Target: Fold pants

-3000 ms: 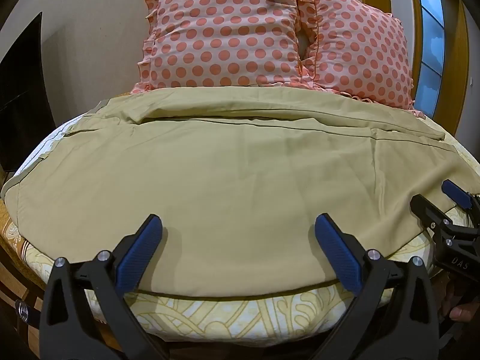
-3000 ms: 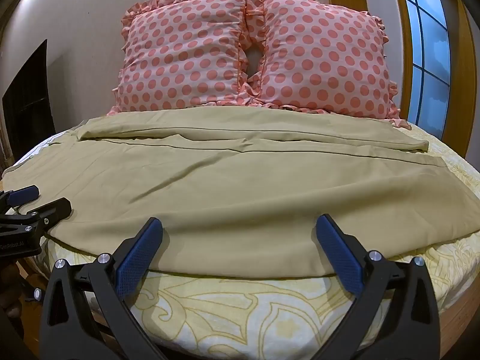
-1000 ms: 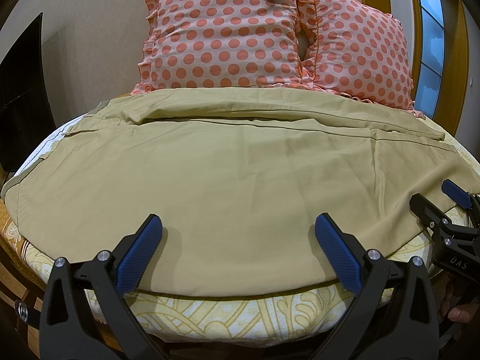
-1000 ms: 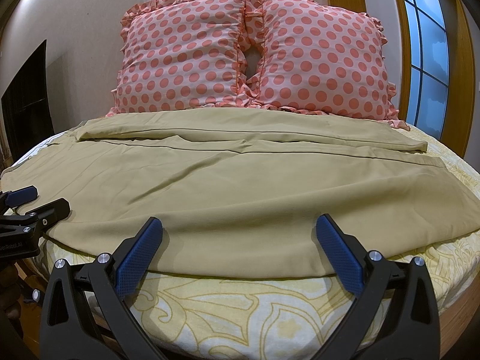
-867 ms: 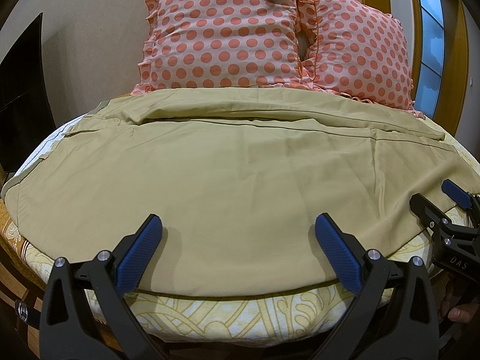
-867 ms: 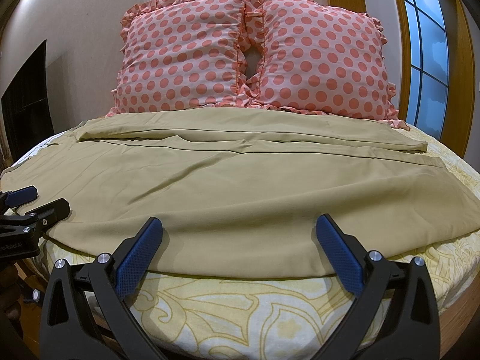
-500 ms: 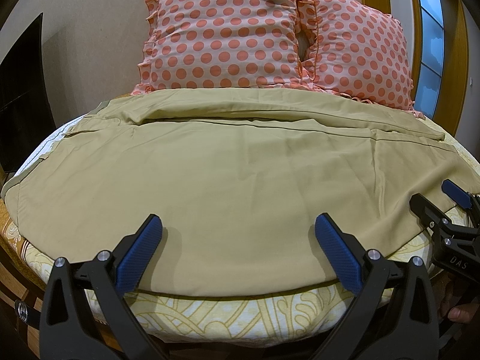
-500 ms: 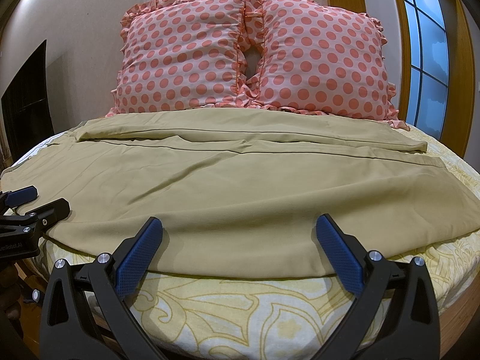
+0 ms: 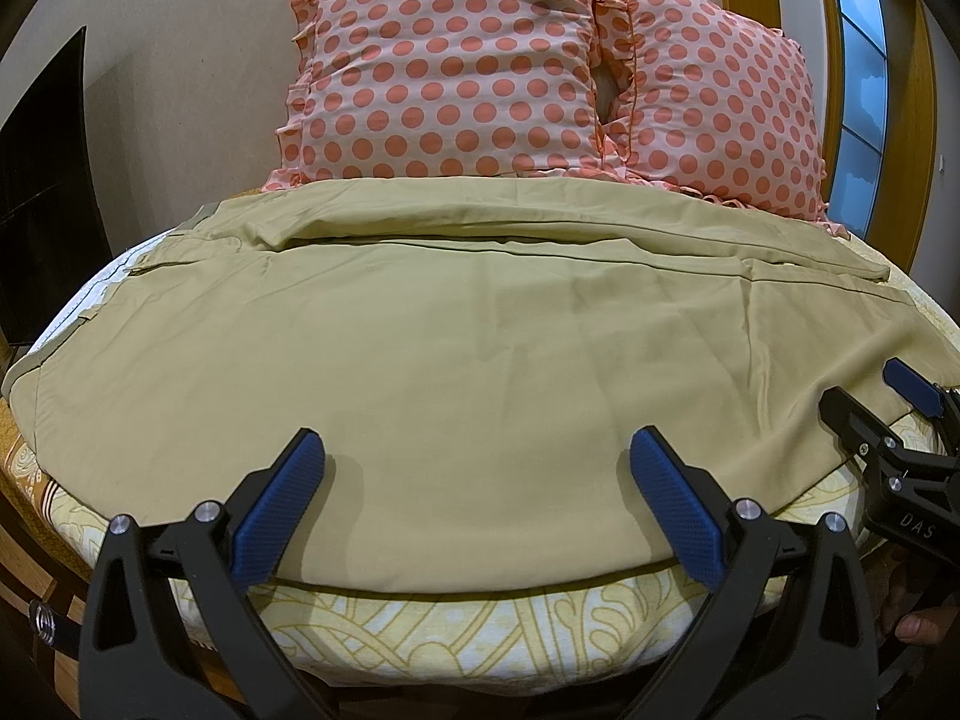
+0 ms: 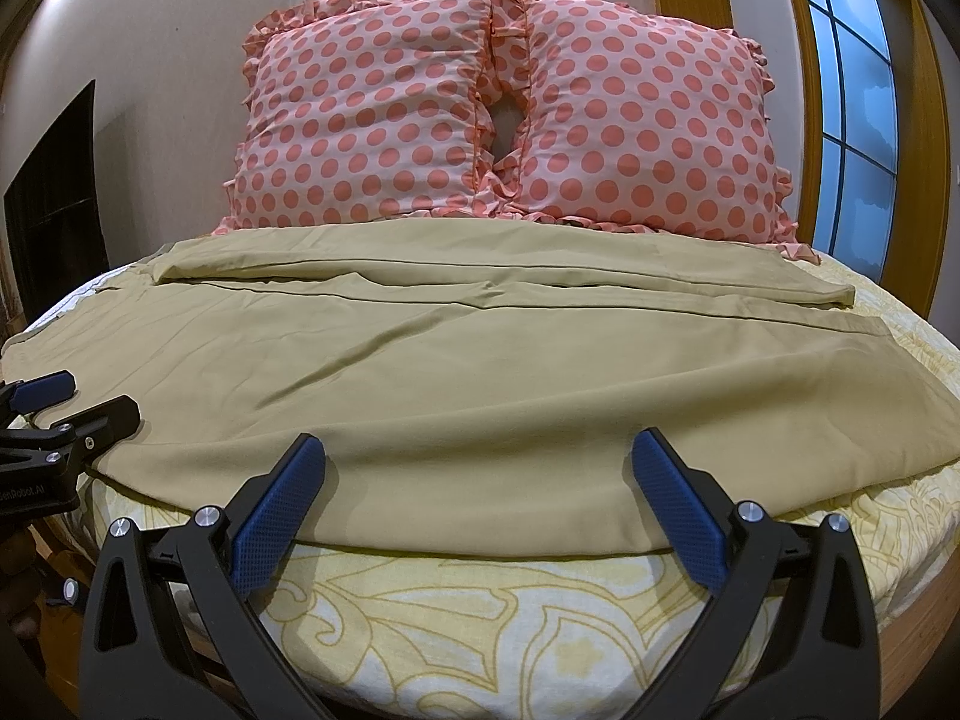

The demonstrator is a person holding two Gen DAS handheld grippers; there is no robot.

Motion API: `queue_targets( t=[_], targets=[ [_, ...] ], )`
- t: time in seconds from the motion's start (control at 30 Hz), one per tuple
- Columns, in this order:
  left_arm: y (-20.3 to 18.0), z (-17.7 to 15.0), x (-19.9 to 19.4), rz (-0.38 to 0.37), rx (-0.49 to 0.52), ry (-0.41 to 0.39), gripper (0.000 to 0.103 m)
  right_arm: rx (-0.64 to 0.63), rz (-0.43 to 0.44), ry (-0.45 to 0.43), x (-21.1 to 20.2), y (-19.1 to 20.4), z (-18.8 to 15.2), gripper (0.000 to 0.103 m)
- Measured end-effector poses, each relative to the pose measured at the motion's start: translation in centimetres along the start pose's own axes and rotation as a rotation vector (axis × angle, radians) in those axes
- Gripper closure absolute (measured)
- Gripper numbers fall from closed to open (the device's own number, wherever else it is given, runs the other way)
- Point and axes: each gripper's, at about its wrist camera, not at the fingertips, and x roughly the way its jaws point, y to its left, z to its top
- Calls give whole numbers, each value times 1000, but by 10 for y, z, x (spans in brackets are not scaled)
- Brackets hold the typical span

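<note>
Tan pants point(image 9: 480, 372) are spread flat across the bed point(image 9: 468, 630), w/ two polka-dot pillows point(image 10: 510, 114) behind. Left gripper point(image 9: 480, 504) & right gripper point(image 10: 480, 498) are held spread wide at the near hem, nothing pinched.

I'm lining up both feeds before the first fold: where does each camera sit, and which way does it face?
Left wrist: low at the bed's near edge, facing the pillows; left hand-held gripper open, right one at frame right.
Right wrist: same edge, further right; right hand-held gripper open, left one at frame left.
Shared: pants, pillows, bed.
</note>
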Motion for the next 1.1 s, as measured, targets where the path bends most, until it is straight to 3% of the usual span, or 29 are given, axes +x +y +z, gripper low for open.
queue_targets(
  t=[0.2,0.3,0.37,0.47,0.57,0.63,0.67,0.83,0.9,0.93,1.0,1.03,1.07,1.1],
  targets=[
    [2,2,2,-15,10,10,2,20,74,66,2,-12,19,1],
    [8,6,1,-15,9,29,2,115,75,22,-2,-45,50,1],
    [12,9,2,2,-2,25,2,179,29,15,8,-74,79,1],
    [19,18,0,24,-23,1,2,290,-57,72,51,-124,123,1],
    [23,28,-1,29,-32,-15,2,432,-166,164,117,-179,161,2],
    [24,36,-2,24,-28,-27,2,539,-255,236,170,-218,182,15],
    [25,41,-2,22,-25,-36,2,564,-285,253,183,-229,185,25],
    [27,56,-3,26,-17,-75,2,693,-426,359,269,-277,201,26],
    [28,61,1,32,-17,-80,2,699,-489,396,290,-286,198,26],
    [29,62,2,34,-17,-78,2,643,-548,398,299,-285,198,26],
    [31,64,9,32,-23,-62,2,529,-629,411,307,-278,195,38],
    [32,64,11,31,-25,-58,2,512,-603,379,304,-276,191,43],
    [33,65,13,29,-30,-51,2,520,-592,363,300,-278,189,56],
    [34,64,14,27,-35,-48,2,551,-548,335,293,-285,184,85]
  ],
)
